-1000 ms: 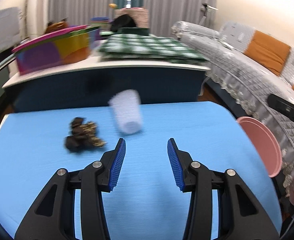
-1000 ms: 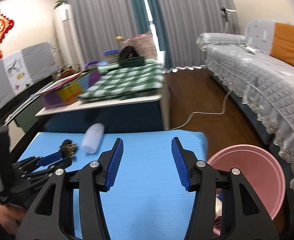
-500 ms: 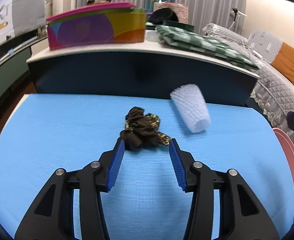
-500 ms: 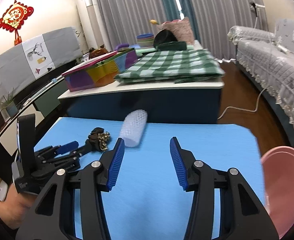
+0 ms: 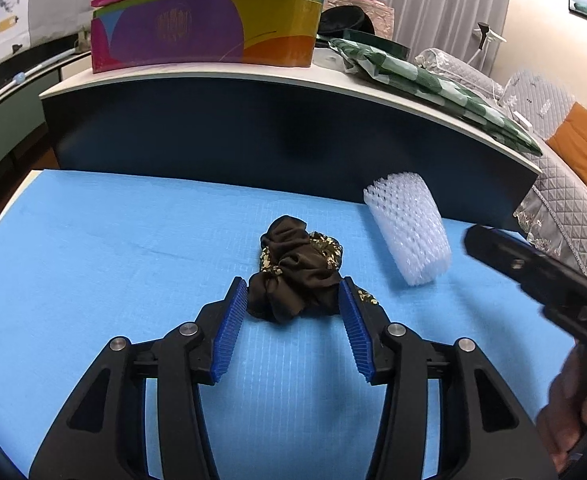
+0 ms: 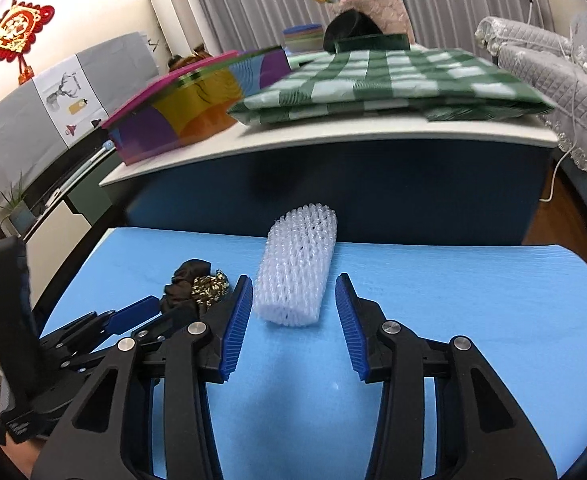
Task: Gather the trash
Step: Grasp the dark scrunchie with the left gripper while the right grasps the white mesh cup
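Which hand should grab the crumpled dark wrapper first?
The left. The left gripper already has its open jaws on either side of the dark wrapper on the blue mat. The right gripper is lined up on the white foam net instead.

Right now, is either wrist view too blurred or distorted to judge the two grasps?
Left wrist view: sharp on the dark fabric wad between the open left gripper; fisheye bends the counter edge. Right wrist view: foam net sleeve crisp ahead of the open right gripper; checked cloth behind is smeared.
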Available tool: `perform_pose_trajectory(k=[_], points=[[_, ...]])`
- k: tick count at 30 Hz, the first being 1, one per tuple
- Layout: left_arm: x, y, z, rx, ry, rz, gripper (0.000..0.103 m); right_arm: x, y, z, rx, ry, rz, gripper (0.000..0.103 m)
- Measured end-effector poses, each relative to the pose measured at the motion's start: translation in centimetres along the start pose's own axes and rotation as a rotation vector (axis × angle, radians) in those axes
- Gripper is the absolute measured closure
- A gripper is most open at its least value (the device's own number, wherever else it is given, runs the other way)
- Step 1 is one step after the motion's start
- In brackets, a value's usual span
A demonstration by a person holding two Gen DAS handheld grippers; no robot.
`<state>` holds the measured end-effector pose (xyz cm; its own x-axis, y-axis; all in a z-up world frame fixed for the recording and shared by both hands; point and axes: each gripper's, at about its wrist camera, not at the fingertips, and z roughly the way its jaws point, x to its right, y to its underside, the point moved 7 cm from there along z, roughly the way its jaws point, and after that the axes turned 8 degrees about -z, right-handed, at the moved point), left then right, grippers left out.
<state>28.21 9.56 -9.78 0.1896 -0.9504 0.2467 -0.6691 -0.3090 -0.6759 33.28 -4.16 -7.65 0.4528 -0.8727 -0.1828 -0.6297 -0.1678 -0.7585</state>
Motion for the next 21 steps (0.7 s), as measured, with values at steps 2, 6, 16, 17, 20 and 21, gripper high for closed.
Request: perform_pose_trajectory(k=[2,6,16,17,20,21], points=[[0.0,0.0,0.1,-0.004,0.001,0.0,0.055,0.1,0.0,0.9,-0.015,-0.004,0.005,0.059],[0.3,-0.2,0.7,-0.011,0.004,-0.006,0.055,0.2,0.3,2.2,-0.046,-0.013,0.013,0.073],[0.4,-0.3,1.2,-0.027,0.005,-0.014,0.051,1.0,0.9,0.6,-0.048,0.01,0.002,0.091],[0.4,-0.4,1.3,-0.03,0.006,-0.016,0.051,1.2,1.0,0.1,-0.047,0.014,0.0,0.091],[0.6,-0.4,1.4,-0.031,-0.002,-0.013,0.062,2.1,1.1,-1.7,-0.042,0.029,-0.005,0.091],[0.7,-0.4,1.4,-0.031,-0.002,-0.008,0.069,2.1,1.1,-2.1,-0.041,0.032,-0.007,0.091]])
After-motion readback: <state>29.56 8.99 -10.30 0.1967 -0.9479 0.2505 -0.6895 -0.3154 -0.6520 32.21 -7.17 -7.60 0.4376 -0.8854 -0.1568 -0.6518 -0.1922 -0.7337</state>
